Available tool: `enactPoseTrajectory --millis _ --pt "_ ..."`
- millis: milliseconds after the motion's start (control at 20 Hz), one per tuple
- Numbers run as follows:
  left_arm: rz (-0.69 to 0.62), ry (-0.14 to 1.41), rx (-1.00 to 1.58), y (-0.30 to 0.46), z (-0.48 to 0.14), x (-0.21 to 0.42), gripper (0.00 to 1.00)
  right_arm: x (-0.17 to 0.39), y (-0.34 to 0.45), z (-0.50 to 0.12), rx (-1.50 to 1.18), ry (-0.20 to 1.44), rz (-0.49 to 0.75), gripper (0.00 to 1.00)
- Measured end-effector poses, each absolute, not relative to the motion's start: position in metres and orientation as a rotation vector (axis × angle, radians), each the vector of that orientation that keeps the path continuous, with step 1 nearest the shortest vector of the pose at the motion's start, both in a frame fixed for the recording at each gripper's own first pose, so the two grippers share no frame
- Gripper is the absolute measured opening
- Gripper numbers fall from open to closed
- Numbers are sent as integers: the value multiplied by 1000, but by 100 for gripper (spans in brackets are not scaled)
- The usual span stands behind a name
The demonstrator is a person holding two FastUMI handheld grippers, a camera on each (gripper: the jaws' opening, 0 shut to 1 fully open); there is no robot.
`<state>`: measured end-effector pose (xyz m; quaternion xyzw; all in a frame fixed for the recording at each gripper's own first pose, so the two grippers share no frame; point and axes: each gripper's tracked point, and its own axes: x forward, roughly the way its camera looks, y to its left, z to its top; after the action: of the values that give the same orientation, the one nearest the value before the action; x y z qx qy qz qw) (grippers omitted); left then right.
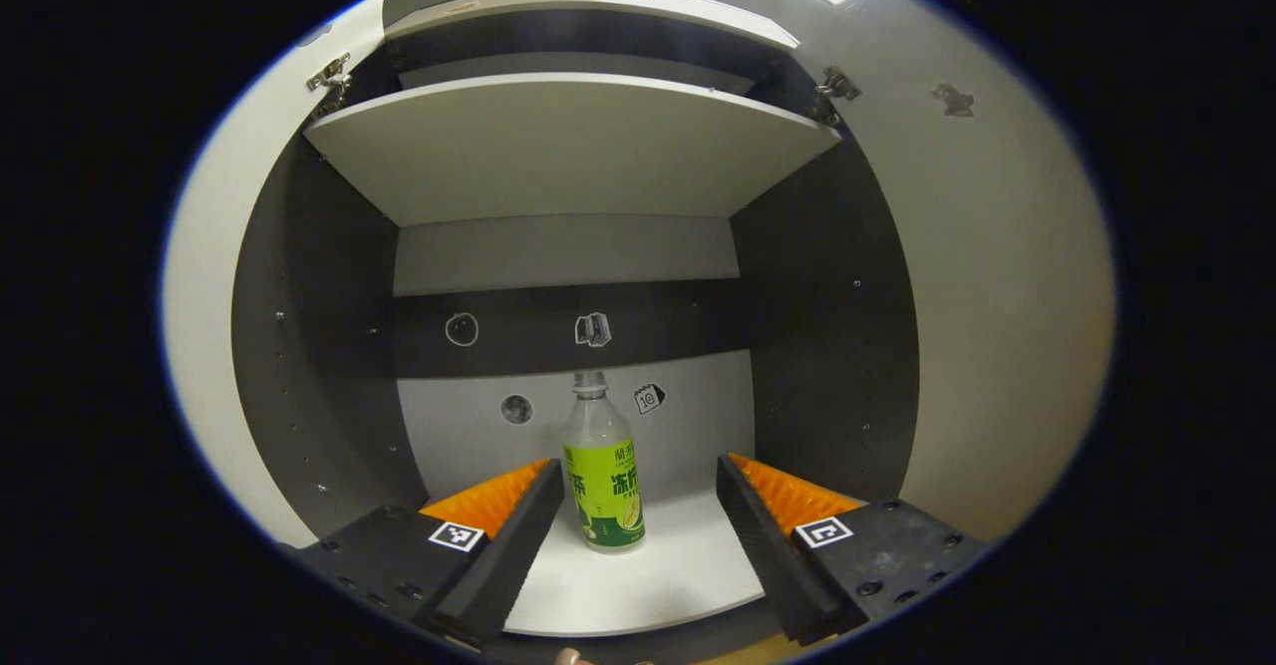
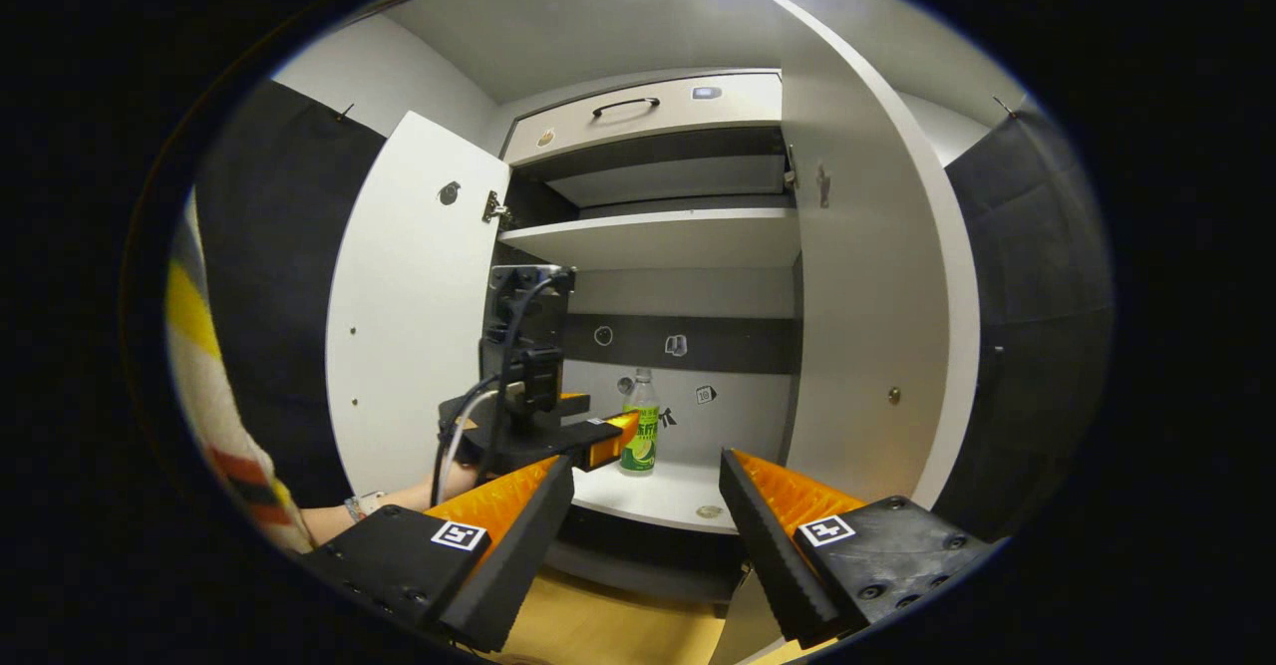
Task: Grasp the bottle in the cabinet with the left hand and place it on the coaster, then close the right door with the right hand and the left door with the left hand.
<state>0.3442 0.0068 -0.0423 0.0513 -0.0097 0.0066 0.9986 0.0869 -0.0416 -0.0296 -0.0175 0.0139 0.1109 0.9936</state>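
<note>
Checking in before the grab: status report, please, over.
Left gripper open, lined up on bottle. Right gripper open, holding nothing. Bottle upright on lower shelf, both doors open, path clear.

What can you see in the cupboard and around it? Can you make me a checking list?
Surface: white lower shelf, bare apart from the bottle.
Job's things: bottle with a green label stands upright on the lower shelf, near the back wall; left door and right door both stand open; coaster: nothing seen.
Clutter: small stickers on the back wall; upper shelf bare from below.
Grippers: left gripper open, fingers to either side of the bottle but short of it, not touching; right gripper open, held back outside the cupboard.
Cables: dark and light cables run along the left gripper.
Surroundings: drawer with a handle above the cupboard; wooden floor below.
</note>
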Motion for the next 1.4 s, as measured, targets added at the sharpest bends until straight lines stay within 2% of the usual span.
enactPoseTrajectory --millis 650,800,850,950,1000,1300,1400 --pt "70 29 153 36 -80 421 98 108 -45 -37 -46 49 205 98" --pt "78 31 158 39 -85 430 93 112 -45 -43 -54 62 204 98" --pt "79 30 155 40 -84 434 99 114 -45 -43 -57 65 202 98" --pt "84 26 144 44 -84 440 99 114 -45 -45 -59 68 200 98" --pt "84 27 136 46 -85 444 93 115 -46 -46 -60 71 197 98" --pt "96 16 116 55 -87 463 92 122 -46 -47 -58 85 188 98" --pt "82 11 111 52 -87 464 82 122 -46 -47 -60 87 189 98"
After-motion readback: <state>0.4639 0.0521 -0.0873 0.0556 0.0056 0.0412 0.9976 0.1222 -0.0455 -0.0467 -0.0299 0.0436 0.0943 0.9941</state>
